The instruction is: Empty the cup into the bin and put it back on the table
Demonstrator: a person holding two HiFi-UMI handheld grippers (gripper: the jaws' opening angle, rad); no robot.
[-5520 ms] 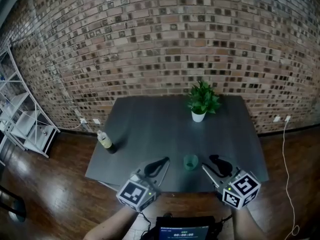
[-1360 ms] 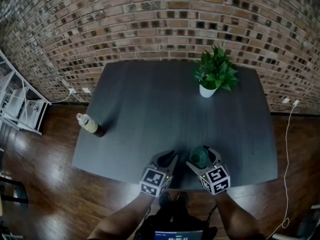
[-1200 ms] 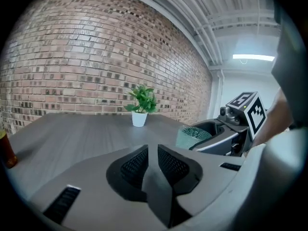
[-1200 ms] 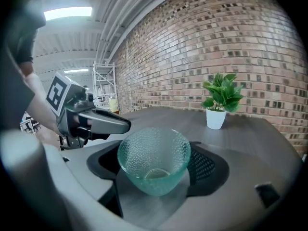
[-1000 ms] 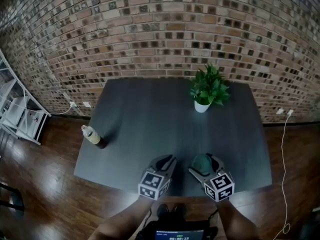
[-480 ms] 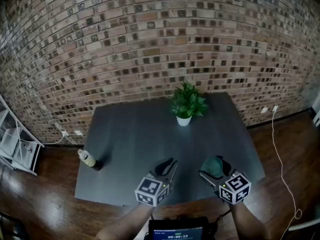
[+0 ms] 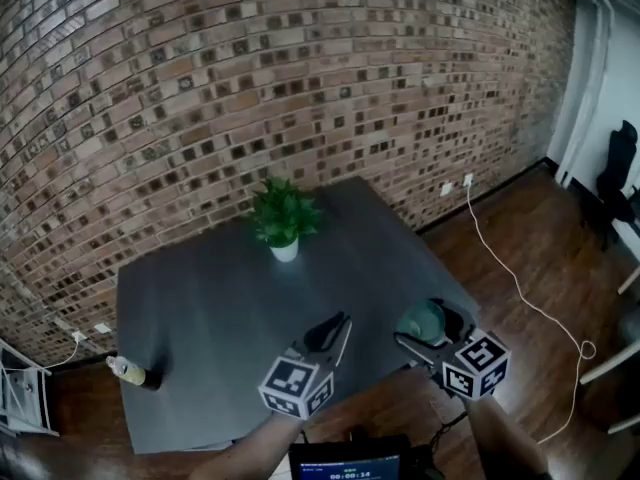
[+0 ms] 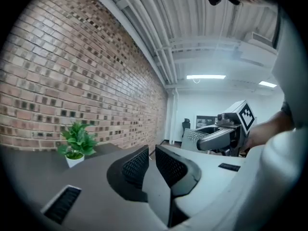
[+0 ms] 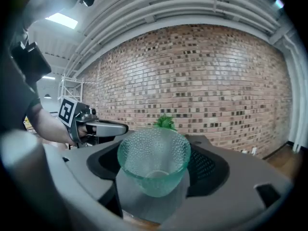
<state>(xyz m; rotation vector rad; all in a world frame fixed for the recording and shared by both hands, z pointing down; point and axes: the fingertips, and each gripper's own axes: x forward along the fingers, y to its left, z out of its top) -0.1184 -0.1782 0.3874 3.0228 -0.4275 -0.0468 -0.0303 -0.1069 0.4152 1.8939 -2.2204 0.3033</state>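
My right gripper [image 7: 428, 328] is shut on a green dimpled glass cup [image 7: 419, 318], which it holds upright in the air over the table's near right corner. The right gripper view shows the cup [image 9: 154, 160] between both pads, and it looks empty. My left gripper [image 7: 337, 326] hangs beside it, shut with nothing in its jaws; its ribbed pads [image 8: 136, 163] stand almost together in the left gripper view. The dark grey table [image 7: 200, 298] lies below and to the left. No bin is in view.
A potted plant [image 7: 283, 218] stands at the table's far side. A bottle [image 7: 130, 371] sits on the floor by the table's left edge. A white cable [image 7: 520, 288] trails over the wooden floor on the right, and a dark chair [image 7: 620, 168] stands far right.
The head view has swung to the right, so the table has slid left. Both grippers have risen off the table's near edge, the right one carrying the cup.
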